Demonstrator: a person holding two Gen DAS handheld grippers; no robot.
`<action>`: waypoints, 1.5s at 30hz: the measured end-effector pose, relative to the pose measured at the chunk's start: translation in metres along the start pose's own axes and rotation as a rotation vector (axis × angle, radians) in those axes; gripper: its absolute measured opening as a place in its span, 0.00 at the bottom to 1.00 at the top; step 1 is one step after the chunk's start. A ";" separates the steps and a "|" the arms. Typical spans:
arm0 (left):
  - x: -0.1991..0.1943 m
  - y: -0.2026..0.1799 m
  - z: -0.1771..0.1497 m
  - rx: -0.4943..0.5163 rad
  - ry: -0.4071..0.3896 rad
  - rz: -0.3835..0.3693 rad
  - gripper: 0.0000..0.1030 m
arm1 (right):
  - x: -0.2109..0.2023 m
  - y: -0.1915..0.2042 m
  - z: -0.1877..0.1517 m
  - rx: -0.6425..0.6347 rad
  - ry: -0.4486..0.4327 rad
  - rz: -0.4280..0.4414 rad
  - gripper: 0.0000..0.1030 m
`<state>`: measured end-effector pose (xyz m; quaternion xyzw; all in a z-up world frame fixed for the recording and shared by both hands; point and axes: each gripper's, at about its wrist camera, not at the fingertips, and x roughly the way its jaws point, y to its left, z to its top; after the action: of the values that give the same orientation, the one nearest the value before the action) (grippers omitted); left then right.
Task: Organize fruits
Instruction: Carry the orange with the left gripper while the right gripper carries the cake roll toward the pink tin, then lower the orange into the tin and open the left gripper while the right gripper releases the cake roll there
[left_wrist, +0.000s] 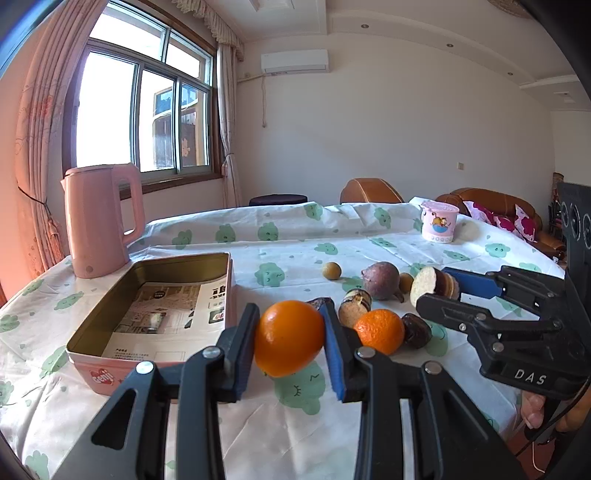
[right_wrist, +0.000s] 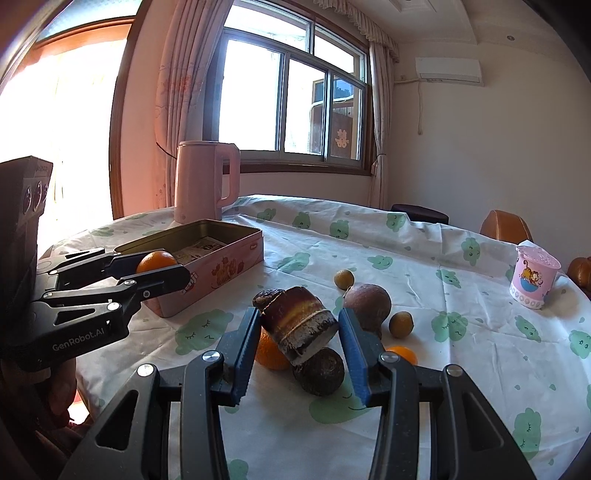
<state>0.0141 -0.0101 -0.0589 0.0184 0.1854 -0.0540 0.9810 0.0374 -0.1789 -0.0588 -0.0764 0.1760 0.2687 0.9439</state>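
**Both tools loaded over tabletop**

Left tool (left_wrist: 290, 338) clamps an orange (left_wrist: 289, 338), raised just right of the open pink tin (left_wrist: 155, 314); right tool (right_wrist: 300, 341) grips a brown cut sugarcane piece (right_wrist: 299, 325), lifted above the fruit cluster; second orange (left_wrist: 379, 330), passion fruit (left_wrist: 380, 280) lie on the tabletop (left_wrist: 369, 243) beyond.

home living rm, sofa (left_wrist: 495, 201), curtains (right_wrist: 173, 92), wall AC (left_wrist: 294, 62)

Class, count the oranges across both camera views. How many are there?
3. One orange is gripped in the left tongs beside the tin; two lie on the tablecloth, either side of the brown chunk in the right tongs. Others may be hidden.
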 end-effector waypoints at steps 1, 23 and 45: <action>0.000 0.000 0.000 0.001 -0.004 0.003 0.34 | 0.000 0.000 0.000 0.000 -0.004 0.001 0.44; 0.002 0.049 0.021 -0.061 -0.015 0.135 0.34 | -0.002 0.011 0.032 -0.039 -0.060 0.030 0.44; 0.045 0.123 0.034 -0.103 0.097 0.194 0.34 | 0.082 0.061 0.100 -0.118 0.010 0.166 0.44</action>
<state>0.0817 0.1053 -0.0421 -0.0114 0.2326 0.0515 0.9711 0.0989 -0.0638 0.0002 -0.1183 0.1703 0.3554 0.9114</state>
